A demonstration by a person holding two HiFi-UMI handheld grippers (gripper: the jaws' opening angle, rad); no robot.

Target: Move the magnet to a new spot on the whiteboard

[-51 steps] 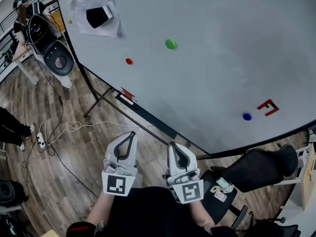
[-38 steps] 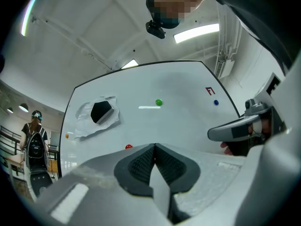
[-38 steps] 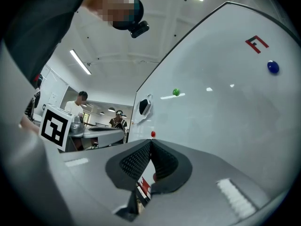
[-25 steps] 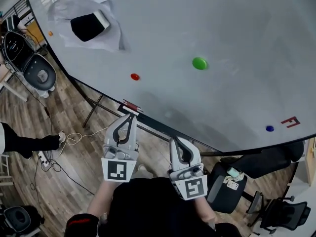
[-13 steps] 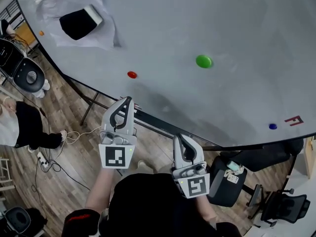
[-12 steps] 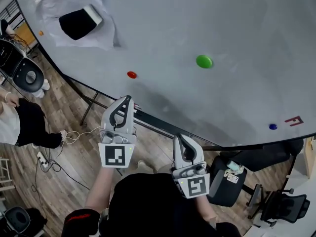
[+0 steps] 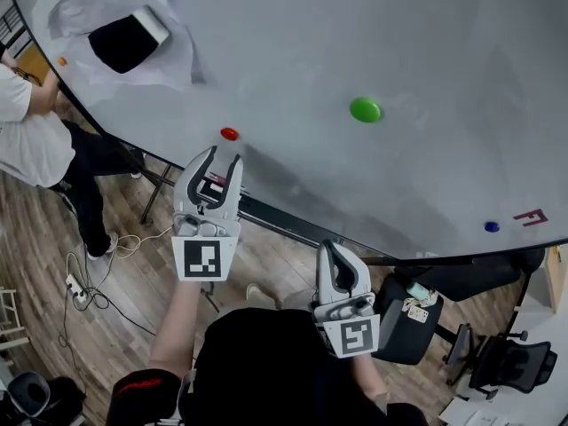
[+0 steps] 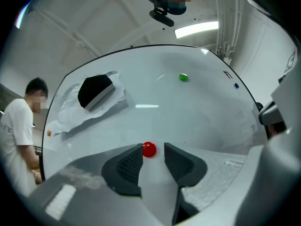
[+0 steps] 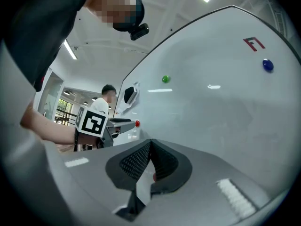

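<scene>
Care should be taken that the left gripper [image 7: 222, 153] [image 8: 153, 150], its jaws opening, is pushed straight on until the red magnet [image 7: 230, 134] [image 8: 149, 149], low on the whiteboard [image 7: 399, 43] just ahead, sits between them; the right gripper [image 7: 330, 248] [image 9: 150, 150] is shut.

Bright, even indoor light throughout. A ceiling strip light [image 8: 196, 29] at the top of the left gripper view throws small white glints on the glossy whiteboard [image 8: 188, 112]. The head view is sharp, with soft grey shadows low on the board. Both gripper views bend strongly, darken at the corners and blur close up.
</scene>
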